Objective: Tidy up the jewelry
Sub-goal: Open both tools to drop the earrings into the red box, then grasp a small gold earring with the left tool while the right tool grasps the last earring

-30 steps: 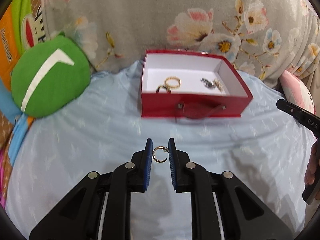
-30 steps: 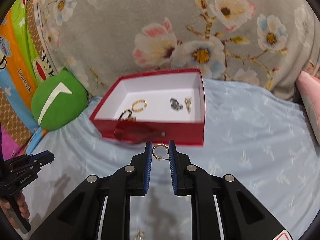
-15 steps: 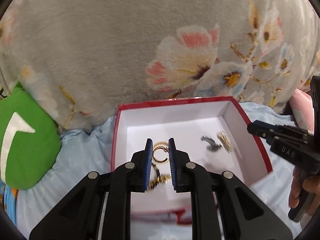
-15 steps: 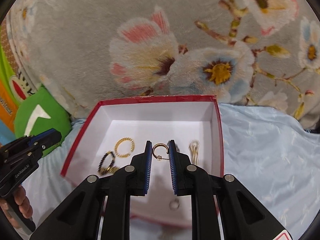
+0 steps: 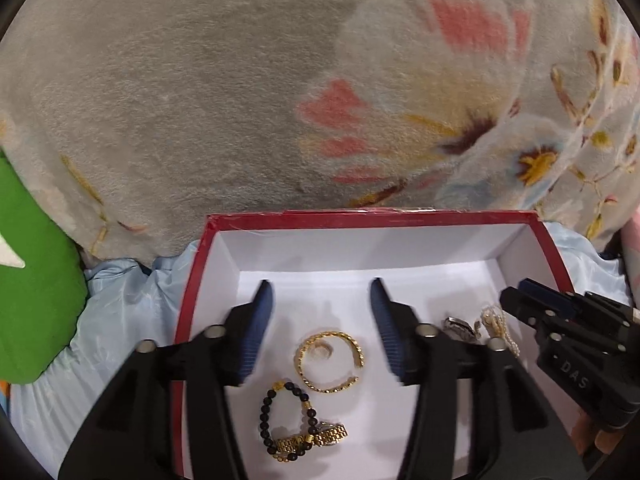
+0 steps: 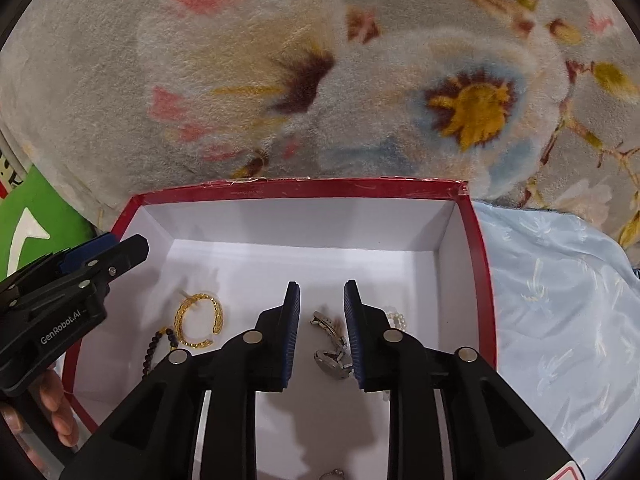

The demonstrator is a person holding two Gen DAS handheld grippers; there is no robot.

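So both sets of tongs, left [image 5: 320, 320] and right [image 6: 320, 320], are opening with nothing gripped over the red box [image 5: 360, 216] holding the gold bangle [image 5: 330, 360] and watch [image 6: 332, 356]; they could bump, being close together.

"DAS" in pale letters on the black body of the right claw [image 5: 520, 300], seen at the right edge of the left wrist view; the rest of the word is cut off. "GenRobot.AI" in white on the black body of the left claw [image 6: 124, 246], at the left of the right wrist view. No other legible text.
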